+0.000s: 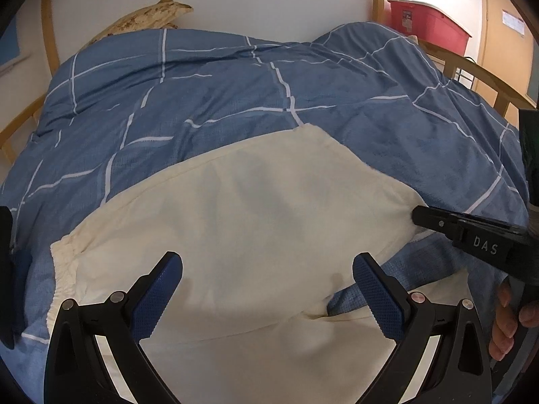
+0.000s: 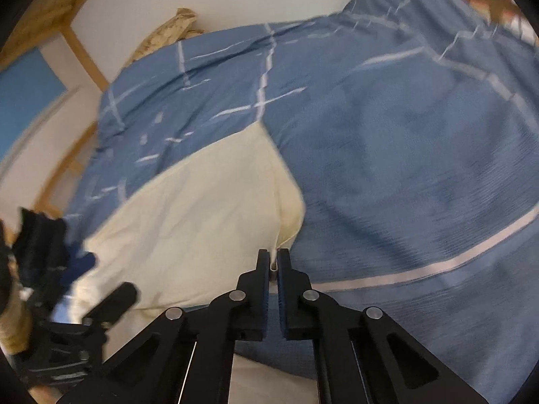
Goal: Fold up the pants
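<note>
A blue quilted duvet with thin white grid lines [image 1: 235,87] covers the whole bed, rumpled and humped toward the far right, and on its near half lies the one garment in view, a pair of cream cotton pants [image 1: 242,222], spread fairly flat with the gathered elastic waistband at the left edge and a fold or leg seam showing near the lower middle. Behind the bed stand a white wall and a curved light wooden bed frame [image 1: 47,33], with a single tan patterned pillow [image 1: 151,17] propped against it and one red plastic storage bin [image 1: 427,23] at the far right. Two grippers are present. The left gripper [image 1: 267,299] hangs over the pants, angled downward, its two blue-padded fingers [image 1: 158,296] spread wide apart with only loose cloth beneath them. The right gripper [image 2: 273,262], also tilted down, reaches in from the right; its jaws are drawn together, pinching the right-hand edge of the pants where cream fabric meets the duvet. A person's bare fingers [image 1: 505,320] wrap the right gripper's handle.
</note>
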### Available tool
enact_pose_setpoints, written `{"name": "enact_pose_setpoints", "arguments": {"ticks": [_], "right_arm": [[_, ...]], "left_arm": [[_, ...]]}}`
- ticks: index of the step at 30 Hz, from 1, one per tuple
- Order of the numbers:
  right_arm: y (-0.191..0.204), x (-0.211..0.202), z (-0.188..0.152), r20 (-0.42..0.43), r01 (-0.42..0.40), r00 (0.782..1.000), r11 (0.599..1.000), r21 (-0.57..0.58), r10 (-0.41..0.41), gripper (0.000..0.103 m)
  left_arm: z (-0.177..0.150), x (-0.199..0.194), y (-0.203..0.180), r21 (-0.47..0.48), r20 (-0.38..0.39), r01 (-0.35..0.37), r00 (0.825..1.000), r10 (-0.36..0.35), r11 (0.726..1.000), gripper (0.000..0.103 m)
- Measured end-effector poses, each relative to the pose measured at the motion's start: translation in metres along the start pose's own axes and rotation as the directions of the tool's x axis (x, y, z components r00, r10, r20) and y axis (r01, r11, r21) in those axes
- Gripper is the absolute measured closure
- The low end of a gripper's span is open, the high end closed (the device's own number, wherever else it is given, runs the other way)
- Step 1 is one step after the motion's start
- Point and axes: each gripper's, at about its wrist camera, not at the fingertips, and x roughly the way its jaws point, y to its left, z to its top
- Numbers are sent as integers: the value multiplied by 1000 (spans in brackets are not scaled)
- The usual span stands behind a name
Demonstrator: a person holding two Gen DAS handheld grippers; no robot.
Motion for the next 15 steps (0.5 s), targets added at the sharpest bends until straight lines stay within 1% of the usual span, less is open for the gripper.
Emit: {"name": "enact_pose_setpoints", "arguments": {"ticks": [1,3,6,7,8,9,10,11,13,15], "right_arm": [[1,0,0,2,26,1000,1000,-6,-26,98],[1,3,-1,-21,53,998,998,-13,-54,98],[6,4,-3,-38,97,994,994,-42,-99,96],[10,-2,-4,-31,118,992,992,-53,-119,89],[12,-8,-5,-22,138,990,989,-61,-139,78],[16,-17,-6,-8,154,988,986,-70,-155,73],[19,-27,-9,10,159,987,985,-73,-158,65],[27,-45,-14,47,164,986,984,-75,-161,59],[41,-68,-22,93,183,980,980,-84,-175,53],[58,-96,-35,138,201,972,976,-81,-188,51]], "left_arm": [[0,0,1,-5,-4,1,1000,-1,1000,0],[-2,-3,3,-18,-11,6,1000,-6,1000,0],[-4,-14,8,-23,-2,1,1000,-1,1000,0],[-6,-21,11,-22,10,2,1000,-2,1000,0],[-7,-30,14,-22,24,0,1000,1,1000,0],[-8,-41,18,-28,42,0,999,1,1000,0],[-10,-53,23,-38,62,6,998,-3,999,0],[-11,-62,26,-45,74,11,997,-8,999,0],[-15,-88,34,-54,102,25,995,-19,998,0],[-20,-108,42,-54,119,27,993,-21,998,0]]}}
